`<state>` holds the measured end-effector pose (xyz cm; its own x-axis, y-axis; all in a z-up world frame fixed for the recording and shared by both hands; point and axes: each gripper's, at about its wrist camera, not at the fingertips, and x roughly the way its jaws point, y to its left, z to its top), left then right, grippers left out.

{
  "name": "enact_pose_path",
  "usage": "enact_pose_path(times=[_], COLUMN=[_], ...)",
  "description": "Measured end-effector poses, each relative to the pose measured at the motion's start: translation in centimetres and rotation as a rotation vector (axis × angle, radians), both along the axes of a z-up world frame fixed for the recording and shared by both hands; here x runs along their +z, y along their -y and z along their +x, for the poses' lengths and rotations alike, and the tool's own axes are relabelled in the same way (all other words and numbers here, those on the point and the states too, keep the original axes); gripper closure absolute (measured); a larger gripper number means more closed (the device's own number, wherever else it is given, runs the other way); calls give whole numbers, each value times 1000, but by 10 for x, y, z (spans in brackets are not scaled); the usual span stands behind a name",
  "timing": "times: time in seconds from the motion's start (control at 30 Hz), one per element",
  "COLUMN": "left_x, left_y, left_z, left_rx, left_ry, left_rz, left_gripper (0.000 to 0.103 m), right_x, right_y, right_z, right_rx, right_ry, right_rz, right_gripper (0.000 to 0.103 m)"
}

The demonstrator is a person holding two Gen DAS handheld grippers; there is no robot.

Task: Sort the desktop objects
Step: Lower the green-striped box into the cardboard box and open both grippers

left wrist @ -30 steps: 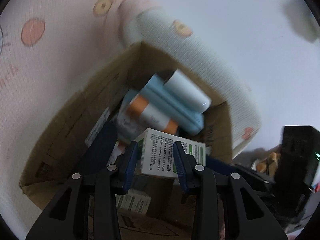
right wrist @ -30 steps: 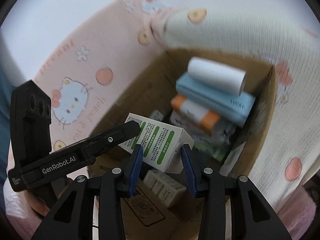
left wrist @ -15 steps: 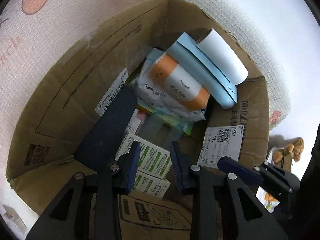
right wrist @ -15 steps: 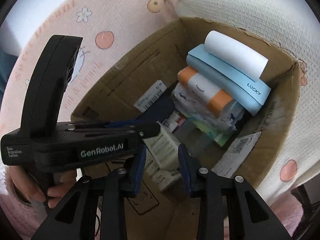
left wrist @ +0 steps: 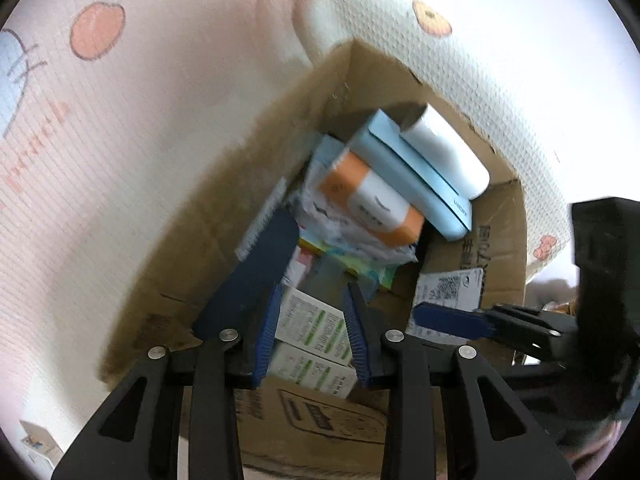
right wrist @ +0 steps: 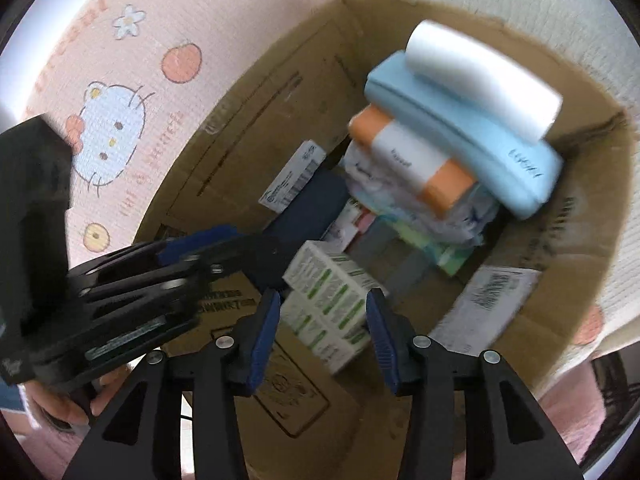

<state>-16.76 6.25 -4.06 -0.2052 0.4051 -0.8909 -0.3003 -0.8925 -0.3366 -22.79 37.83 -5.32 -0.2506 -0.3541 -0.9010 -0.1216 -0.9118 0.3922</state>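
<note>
A cardboard box holds a white roll, a light blue case, an orange and white pack and two white and green cartons stacked near the front. My left gripper is open above the cartons, its pads apart from them. My right gripper is open above the same cartons, touching nothing. Each gripper shows in the other's view, the right one and the left one.
A dark blue flat object leans against the box's left wall. The box stands on a pink and white patterned blanket. Shipping labels are stuck on the inner walls.
A second ago both grippers held one white and green carton between them above the box. It now lies on the other carton inside, and both grippers have opened and pulled back.
</note>
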Motion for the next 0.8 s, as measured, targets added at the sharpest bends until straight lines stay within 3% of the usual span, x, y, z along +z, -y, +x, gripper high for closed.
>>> enact_pose_path(times=[0.07,0.1,0.13,0.17,0.2,0.4,0.57,0.8], left_x=[3,3,5,5,5,-2,-8,-12], left_y=[6,7,9,9,9,6,11,5], left_z=[-4,-6,-7,-8,-9,-11,-18,-22], left_rx=[8,3,-6,-20,-29,-32,-15,-20], left_ry=[-21,-29,-35,-38,-39,-64,-34,-17], left_rz=[-17,-20,-19,-21,-30,-82,-61,-79], left_gripper=[67,68,77,83,93,95,95,95], right_x=[-8,-13,-19,-29,-35,-59,-83,-93], right_y=[5,6,7,7,8,18,21,18], right_z=[-11,-17,-22,-30,-34,-60,-75,-66], right_rx=[11,11,8,-7,-21,-30,-62,-88], right_ry=[21,35,51,85,106,144,199,239], right_rz=[-38,-58,-82,-123,-147,-240,-277,-260], right_gripper=[61,68,83,87,87,87,87,87])
